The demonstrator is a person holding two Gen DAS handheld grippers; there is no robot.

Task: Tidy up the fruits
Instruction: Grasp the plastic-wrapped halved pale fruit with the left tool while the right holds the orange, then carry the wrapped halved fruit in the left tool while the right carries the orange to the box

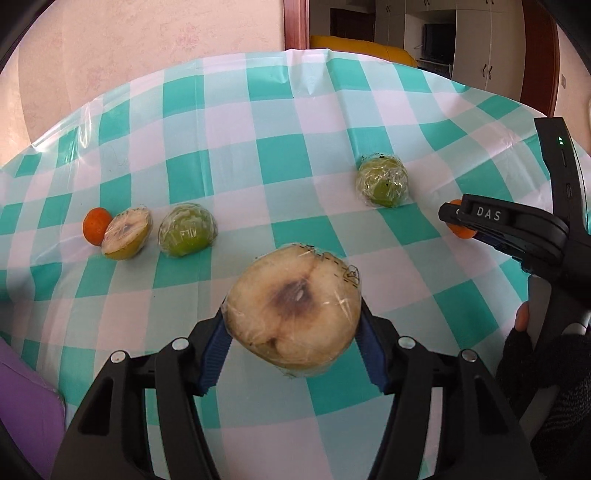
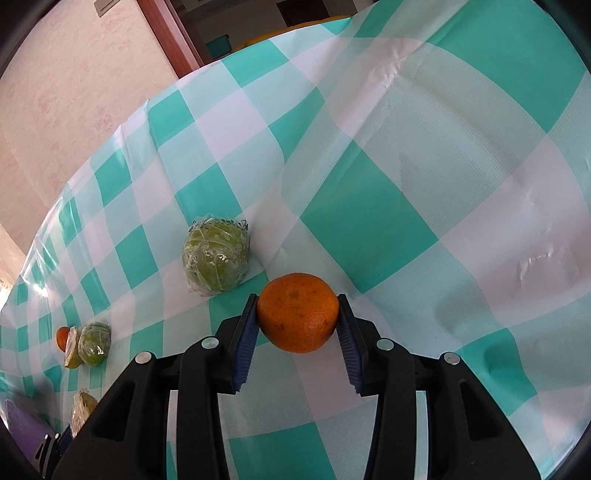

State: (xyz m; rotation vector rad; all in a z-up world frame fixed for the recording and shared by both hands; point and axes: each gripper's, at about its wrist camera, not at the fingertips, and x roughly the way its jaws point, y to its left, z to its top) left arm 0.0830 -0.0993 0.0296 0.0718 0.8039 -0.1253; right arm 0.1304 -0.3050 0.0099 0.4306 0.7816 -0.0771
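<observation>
My left gripper is shut on a plastic-wrapped cut half fruit, pale flesh with a brown core facing the camera, just above the checked tablecloth. My right gripper is shut on an orange tangerine; it also shows at the right edge of the left wrist view. On the cloth lie a wrapped green fruit and, at the left, a row: a small tangerine, a wrapped cut half and a wrapped green fruit.
A purple object sits at the table's near left corner. A pink wall runs behind the table, with a doorway to another room at the back right. The table's far edge curves along the wall.
</observation>
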